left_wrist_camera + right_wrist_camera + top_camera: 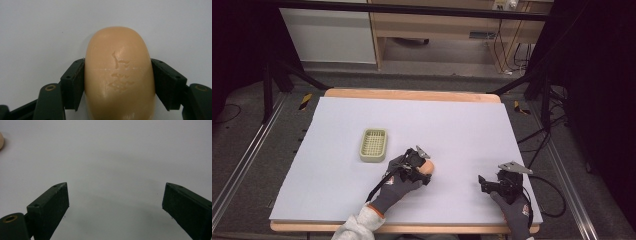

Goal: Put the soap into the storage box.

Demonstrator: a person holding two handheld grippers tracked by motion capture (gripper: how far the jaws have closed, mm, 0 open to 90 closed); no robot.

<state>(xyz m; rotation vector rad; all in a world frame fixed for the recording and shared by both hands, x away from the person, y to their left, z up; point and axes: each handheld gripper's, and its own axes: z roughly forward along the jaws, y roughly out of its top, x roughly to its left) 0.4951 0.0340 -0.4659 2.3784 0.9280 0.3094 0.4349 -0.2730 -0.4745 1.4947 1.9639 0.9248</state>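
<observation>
A peach-coloured bar of soap [118,72] with a stamped mark lies on the pale grey table cover [452,125], a little right of centre near the front. My left gripper [117,82] is shut on the soap, one jaw pressed against each long side. From the high view the soap [430,168] shows just past the left gripper [421,169], held by a gloved hand. My right gripper [115,195] stands open over bare cover with nothing between its jaws; it sits at the front right [484,184]. An edge of the soap [1,141] shows far left in the right gripper view.
A small pale green slatted soap dish [373,145] rests on the cover, left of and behind the left gripper. The wooden table edge [412,94] borders the cover. Black cables trail off the table's right side.
</observation>
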